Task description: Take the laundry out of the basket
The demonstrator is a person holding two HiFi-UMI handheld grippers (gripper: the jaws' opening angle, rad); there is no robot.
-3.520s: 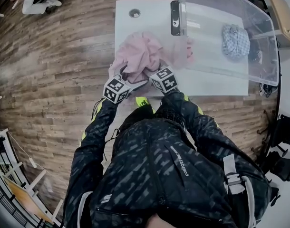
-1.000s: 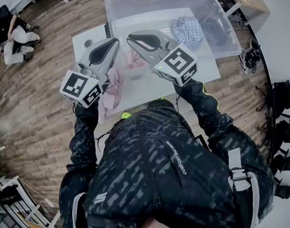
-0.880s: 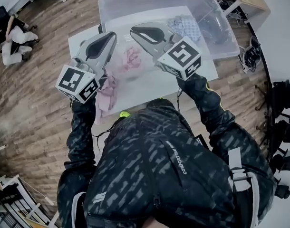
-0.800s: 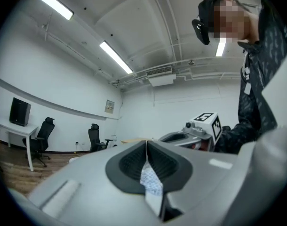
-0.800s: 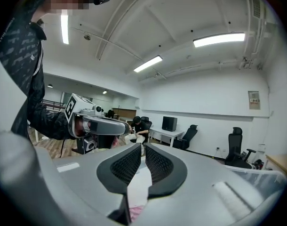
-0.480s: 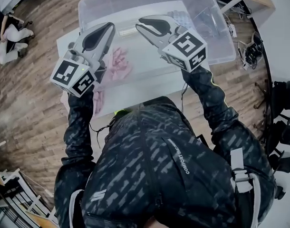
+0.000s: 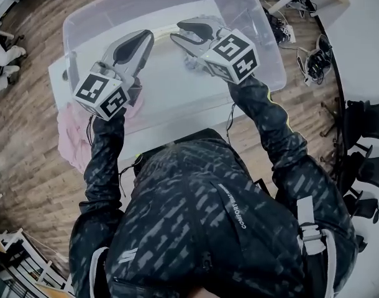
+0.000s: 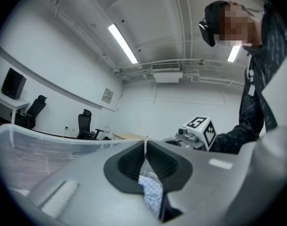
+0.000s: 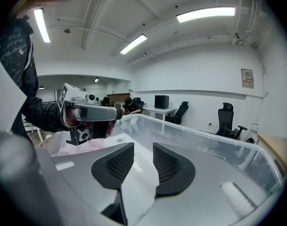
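Note:
The clear plastic basket [image 7: 259,18] stands on the white table [image 7: 177,107]. Both grippers reach over its near wall. My left gripper [image 7: 147,37] is shut, its tips touching with nothing between them [image 8: 145,145]. Through the gap behind those tips I see a blue-and-white checked cloth [image 8: 150,192] lying in the basket. My right gripper [image 7: 177,33] hovers above that checked cloth [image 7: 191,61]. Its jaws have just been opening and stand a little apart with nothing in them [image 9: 143,150]. A pink cloth [image 7: 71,132] lies on the table outside the basket, also visible in the right gripper view [image 9: 82,147].
The basket's long clear wall [image 9: 190,133] runs ahead of the right gripper. Wood floor surrounds the table. Cables and gear [image 7: 314,61] lie on the floor at the right, dark office chairs [image 7: 363,126] beyond them. A person [image 7: 0,54] is at the far left.
Both grippers have moved forward from above the table to over the basket. The pink cloth stays behind on the table at the left. The right jaws have parted slightly.

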